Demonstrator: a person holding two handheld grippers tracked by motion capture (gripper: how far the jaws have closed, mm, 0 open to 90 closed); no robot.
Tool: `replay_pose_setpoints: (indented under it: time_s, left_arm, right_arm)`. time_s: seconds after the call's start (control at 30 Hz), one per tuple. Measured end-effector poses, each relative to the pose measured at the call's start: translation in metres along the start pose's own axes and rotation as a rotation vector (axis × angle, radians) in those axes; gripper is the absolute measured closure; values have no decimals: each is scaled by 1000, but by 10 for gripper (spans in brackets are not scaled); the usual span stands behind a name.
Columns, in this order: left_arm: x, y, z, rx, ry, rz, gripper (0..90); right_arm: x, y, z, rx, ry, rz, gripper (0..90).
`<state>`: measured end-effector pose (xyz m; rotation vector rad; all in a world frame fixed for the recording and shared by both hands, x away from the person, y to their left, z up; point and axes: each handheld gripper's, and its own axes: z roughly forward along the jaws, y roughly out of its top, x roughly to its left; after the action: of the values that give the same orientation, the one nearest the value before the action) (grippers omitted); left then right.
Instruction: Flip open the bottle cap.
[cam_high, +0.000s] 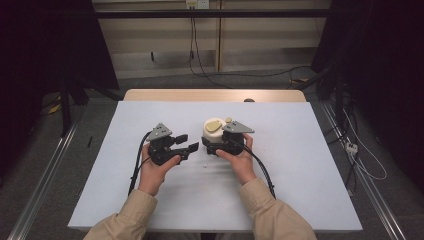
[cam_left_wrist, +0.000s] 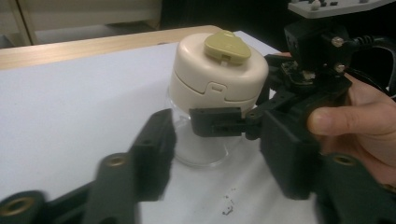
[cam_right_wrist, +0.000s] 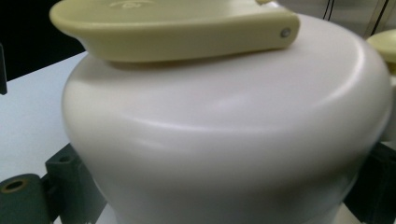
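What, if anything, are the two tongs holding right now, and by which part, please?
The right tongs clamp the cream-lidded clear container around its transparent body, just under the lid. The left tongs hold nothing; their jaws stand apart beside it.

No text, label, brand or number can be read anywhere. The raised mark on the jar's (cam_right_wrist: 224, 140) olive lid tab (cam_right_wrist: 173, 28) is too blurred to make out.
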<state>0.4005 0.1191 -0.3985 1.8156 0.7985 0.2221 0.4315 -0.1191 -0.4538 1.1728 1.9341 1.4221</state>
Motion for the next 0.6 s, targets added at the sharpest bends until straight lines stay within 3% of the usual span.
replay_pose_setpoints:
  time_s: [0.07,0.2,0.47,0.6]
  left_arm:
    - [0,1,1,6,8,-3,537]
    - [2,2,2,22,10,-9,588]
    - [0,8,7,40,1,-1,809]
    - [-2,11,9,47,-8,6,854]
  right_arm:
    - [0,0,0,0,0,0,59]
    - [0,0,0,0,0,0,59]
    - [0,0,0,1,2,0,59]
    - [0,0,0,1,0,0,59]
